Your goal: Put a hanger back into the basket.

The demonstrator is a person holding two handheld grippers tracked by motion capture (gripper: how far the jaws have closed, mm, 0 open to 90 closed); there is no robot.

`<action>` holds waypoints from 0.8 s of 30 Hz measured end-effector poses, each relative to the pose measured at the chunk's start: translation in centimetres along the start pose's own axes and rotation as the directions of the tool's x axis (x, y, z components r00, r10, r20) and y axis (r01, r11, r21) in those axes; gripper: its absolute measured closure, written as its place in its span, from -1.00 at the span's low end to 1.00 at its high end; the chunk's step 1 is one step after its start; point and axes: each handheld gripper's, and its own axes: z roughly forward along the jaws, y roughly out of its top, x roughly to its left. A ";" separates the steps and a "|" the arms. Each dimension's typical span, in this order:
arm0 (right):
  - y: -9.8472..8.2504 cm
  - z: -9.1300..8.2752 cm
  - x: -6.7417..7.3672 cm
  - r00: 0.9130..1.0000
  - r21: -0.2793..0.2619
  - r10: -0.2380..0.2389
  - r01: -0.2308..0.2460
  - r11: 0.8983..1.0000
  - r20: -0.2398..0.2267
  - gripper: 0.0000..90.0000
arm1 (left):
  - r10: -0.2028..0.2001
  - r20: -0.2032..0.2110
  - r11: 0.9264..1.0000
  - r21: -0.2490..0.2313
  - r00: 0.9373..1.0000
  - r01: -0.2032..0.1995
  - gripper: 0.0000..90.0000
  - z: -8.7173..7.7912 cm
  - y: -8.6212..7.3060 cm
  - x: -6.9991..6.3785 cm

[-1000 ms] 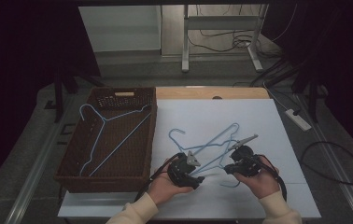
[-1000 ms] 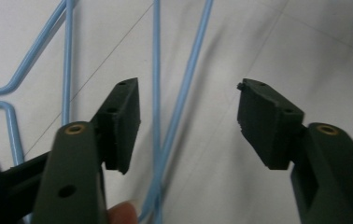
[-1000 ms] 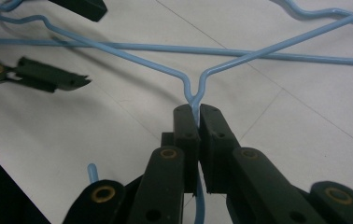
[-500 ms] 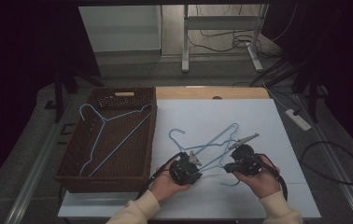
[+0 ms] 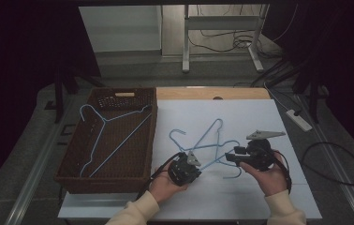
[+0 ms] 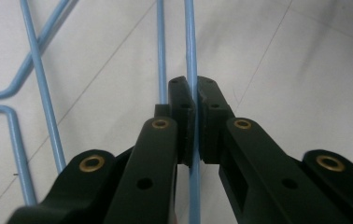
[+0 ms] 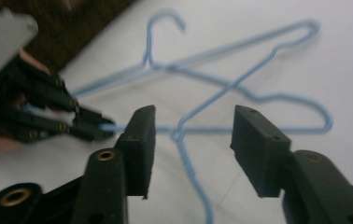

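Left tool [image 5: 195, 161], jaws just closed, pinches a hanger wire [image 6: 191, 56]; right tool [image 5: 229, 156], beside that wire, has just spread its jaws.

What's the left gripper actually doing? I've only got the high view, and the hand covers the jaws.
Observer: In the left gripper view, the left gripper is shut on a single blue hanger wire, with a pad pressing each side.
Operator: Anything else near that grip?
Observer: A second wire runs alongside, just outside the left pad and not clamped.
Operator: And the right one?
Observer: In the right gripper view, the right gripper is open and its jaws have just been opening. A hanger's twisted neck lies between them, and neither pad touches it.
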 end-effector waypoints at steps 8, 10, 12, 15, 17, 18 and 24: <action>-1.1 -1.4 -2.7 0.998 -0.171 0.043 -0.036 0.985 0.034 -0.22 | -0.015 -0.022 0.998 -0.055 1.000 0.014 0.93 -1.0 -0.2 0.1; -1.5 -1.5 -3.2 0.998 -0.183 0.046 -0.037 0.982 0.045 -0.25 | -0.015 -0.031 0.998 -0.064 0.999 0.013 0.93 -1.4 -0.3 0.1; -1.8 -1.6 -3.4 0.998 -0.186 0.041 -0.030 0.982 0.057 -0.25 | -0.018 -0.035 0.997 -0.073 0.999 0.016 0.93 -1.6 -0.4 0.1; -2.7 -1.4 -4.0 0.998 -0.165 0.023 -0.012 0.986 0.062 -0.28 | -0.032 -0.048 0.995 -0.096 0.998 0.027 0.94 -2.2 -0.5 0.2; -3.3 -1.3 -4.1 0.998 -0.152 0.002 0.008 0.988 0.062 -0.28 | -0.036 -0.056 0.994 -0.108 0.998 0.030 0.94 -2.4 -0.5 0.1; -3.5 -1.2 -4.1 0.998 -0.151 -0.008 0.017 0.988 0.063 -0.28 | -0.038 -0.057 0.993 -0.113 0.998 0.031 0.94 -2.5 -0.5 0.1; -5.1 -1.2 -4.0 0.996 -0.155 -0.063 0.071 0.985 0.059 -0.36 | -0.053 -0.056 0.988 -0.150 0.997 0.044 0.94 -3.4 -0.3 0.1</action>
